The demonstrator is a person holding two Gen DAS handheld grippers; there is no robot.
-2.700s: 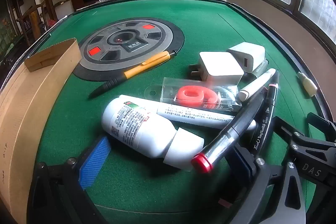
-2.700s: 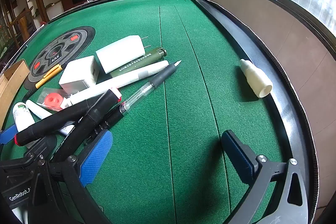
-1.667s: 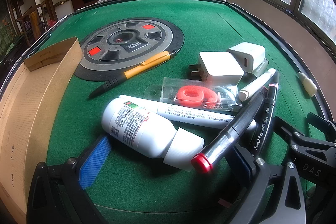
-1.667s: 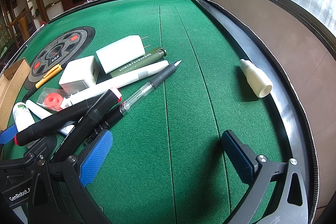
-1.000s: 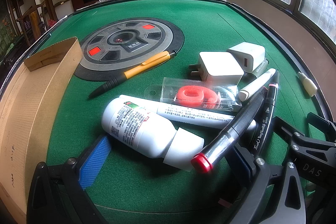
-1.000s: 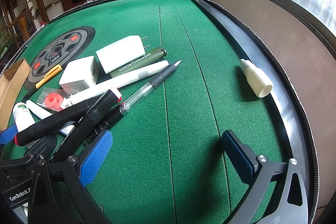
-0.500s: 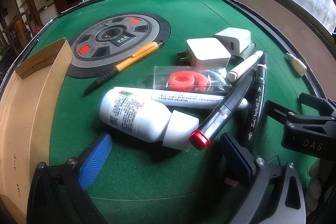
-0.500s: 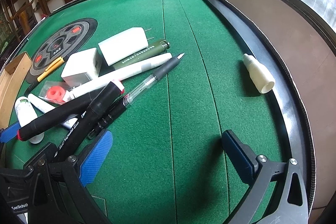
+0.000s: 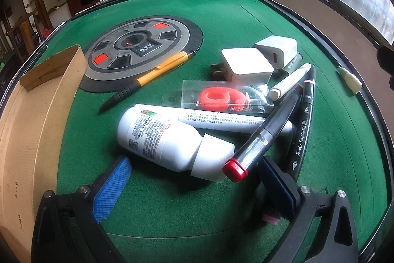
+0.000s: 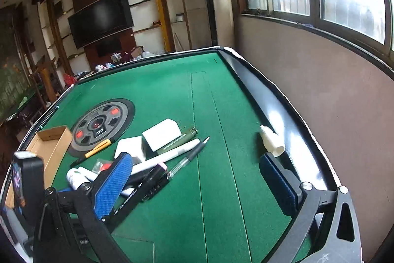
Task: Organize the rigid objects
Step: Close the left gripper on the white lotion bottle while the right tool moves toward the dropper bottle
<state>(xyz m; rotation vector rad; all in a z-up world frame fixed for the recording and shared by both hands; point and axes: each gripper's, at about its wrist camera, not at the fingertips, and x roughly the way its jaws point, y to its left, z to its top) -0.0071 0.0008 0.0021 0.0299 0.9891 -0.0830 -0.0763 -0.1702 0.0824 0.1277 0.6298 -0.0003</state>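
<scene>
A pile of small items lies on the green table. A white bottle lies nearest my left gripper, which is open and empty with a blue pad on either side of the bottle's cap end. A black pen with a red end, a black marker, a white tube, a clear box with a red ring, two white chargers and an orange pen lie behind. My right gripper is open, empty and raised above the table.
A cardboard box stands along the left edge. A round grey dial sits in the table's centre. A small white dropper bottle lies by the black right rim, near the right gripper's right finger.
The right gripper has lifted and tilted up, so its view now takes in the room and far table edge. The left gripper has drawn back slightly from the pile.
</scene>
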